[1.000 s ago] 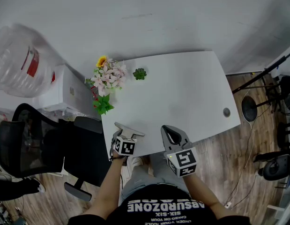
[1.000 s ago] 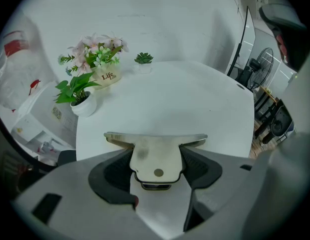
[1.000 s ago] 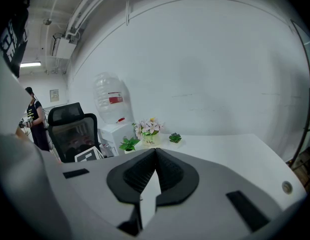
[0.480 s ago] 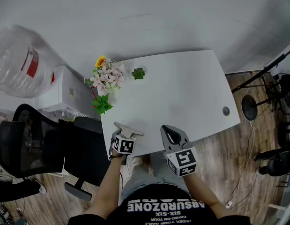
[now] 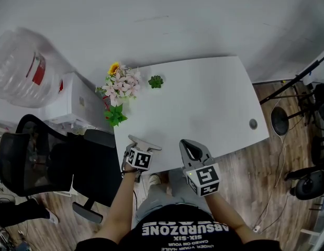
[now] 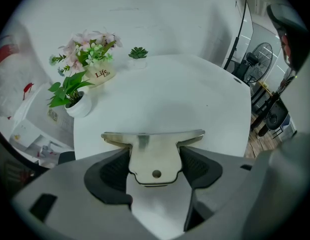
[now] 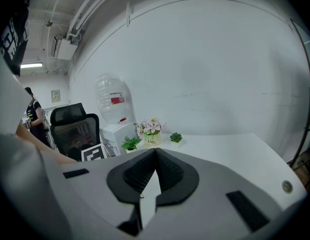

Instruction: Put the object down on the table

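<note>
A flat, T-shaped metal plate (image 6: 153, 151) with a small hole sits clamped between my left gripper's (image 6: 155, 168) black pads, its wide bar sticking out ahead. In the head view that plate (image 5: 145, 143) hangs over the near left edge of the white table (image 5: 203, 98), held by the left gripper (image 5: 139, 151). My right gripper (image 5: 190, 150) hovers over the near edge a little to the right, jaws pressed together with nothing between them. In the right gripper view its pads (image 7: 144, 170) meet along one line at the right gripper (image 7: 155, 155).
At the table's far left stand a flower pot (image 5: 121, 82), a small succulent (image 5: 155, 81) and a leafy green plant (image 5: 115, 116). A cable grommet (image 5: 253, 124) sits near the right edge. A black office chair (image 5: 36, 156) and a water bottle (image 5: 23, 67) are to the left.
</note>
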A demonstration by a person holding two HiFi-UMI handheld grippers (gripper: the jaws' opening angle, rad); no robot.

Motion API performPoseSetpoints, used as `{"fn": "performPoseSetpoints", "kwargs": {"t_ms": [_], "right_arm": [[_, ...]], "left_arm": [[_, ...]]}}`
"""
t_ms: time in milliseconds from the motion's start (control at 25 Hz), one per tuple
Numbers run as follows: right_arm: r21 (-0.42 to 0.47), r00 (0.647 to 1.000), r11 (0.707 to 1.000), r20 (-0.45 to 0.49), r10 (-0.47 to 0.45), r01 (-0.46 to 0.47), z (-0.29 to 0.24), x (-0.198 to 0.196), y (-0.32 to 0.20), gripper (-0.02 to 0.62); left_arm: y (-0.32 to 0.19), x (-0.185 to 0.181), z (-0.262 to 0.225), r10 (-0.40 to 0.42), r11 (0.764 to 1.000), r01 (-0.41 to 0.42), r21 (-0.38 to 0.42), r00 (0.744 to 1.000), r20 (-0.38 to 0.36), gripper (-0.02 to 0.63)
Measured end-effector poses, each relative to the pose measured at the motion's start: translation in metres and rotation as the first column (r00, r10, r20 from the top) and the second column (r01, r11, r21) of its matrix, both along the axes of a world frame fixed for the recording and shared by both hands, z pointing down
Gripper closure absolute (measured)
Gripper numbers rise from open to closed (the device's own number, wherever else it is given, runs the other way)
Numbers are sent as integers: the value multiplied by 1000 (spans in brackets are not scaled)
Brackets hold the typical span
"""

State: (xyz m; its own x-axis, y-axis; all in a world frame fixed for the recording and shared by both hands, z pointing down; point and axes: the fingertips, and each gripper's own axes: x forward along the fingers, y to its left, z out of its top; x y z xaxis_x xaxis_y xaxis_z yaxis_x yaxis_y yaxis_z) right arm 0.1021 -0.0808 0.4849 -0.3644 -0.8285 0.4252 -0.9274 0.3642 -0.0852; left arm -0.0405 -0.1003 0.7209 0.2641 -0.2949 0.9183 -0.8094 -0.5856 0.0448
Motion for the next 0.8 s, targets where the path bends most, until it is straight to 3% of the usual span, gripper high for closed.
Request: {"fn": "performPoseSetpoints", "kwargs": {"t_ms": [280,800], "right_arm": [[9,999,999,6,-34,33,-4,-9,-1,597],[28,994,994,17,-103,103,-10,-36,-7,597]], "left_arm": [[-1,-5,-18,-29,999,31,43,999,-28,310],[-10,-5,-88,-43,985,70,155,985,-170,311]]}}
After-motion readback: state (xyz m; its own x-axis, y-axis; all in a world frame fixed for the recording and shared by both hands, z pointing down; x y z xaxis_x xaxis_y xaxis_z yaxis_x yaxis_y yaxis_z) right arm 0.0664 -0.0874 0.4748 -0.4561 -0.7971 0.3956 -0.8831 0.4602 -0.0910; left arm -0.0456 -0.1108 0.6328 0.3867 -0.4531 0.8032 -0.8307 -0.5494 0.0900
